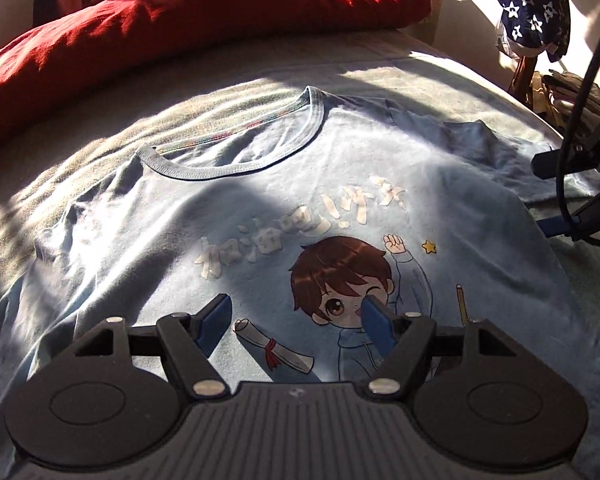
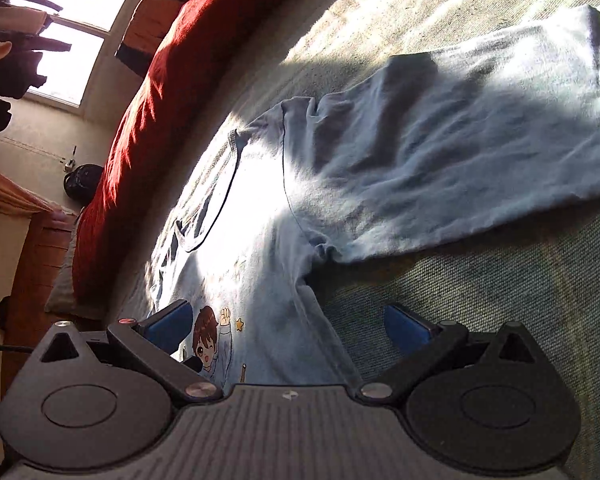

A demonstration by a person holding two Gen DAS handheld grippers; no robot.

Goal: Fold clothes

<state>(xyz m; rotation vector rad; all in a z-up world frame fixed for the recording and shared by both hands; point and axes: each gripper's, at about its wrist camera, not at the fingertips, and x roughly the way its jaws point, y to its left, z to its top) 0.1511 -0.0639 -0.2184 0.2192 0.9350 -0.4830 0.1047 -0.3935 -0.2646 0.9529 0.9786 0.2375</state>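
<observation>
A light blue T-shirt [image 1: 260, 208] with a cartoon boy print lies spread face up on the bed, collar toward the red pillow. My left gripper [image 1: 296, 320] hovers over the print, open, nothing between its blue pads. In the right wrist view the same T-shirt [image 2: 380, 168] shows its right sleeve stretched out over the sheet. My right gripper [image 2: 288, 326] stands open above the shirt's side seam under the sleeve, holding nothing. The right gripper also shows at the right edge of the left wrist view [image 1: 568, 200], over the sleeve.
A red pillow [image 1: 180, 20] lies along the head of the bed, and shows too in the right wrist view [image 2: 152, 120]. The grey-green sheet [image 2: 500, 300] surrounds the shirt. A star-patterned navy garment [image 1: 532, 4] hangs at the back right. A black cable [image 1: 580, 92] hangs near the right gripper.
</observation>
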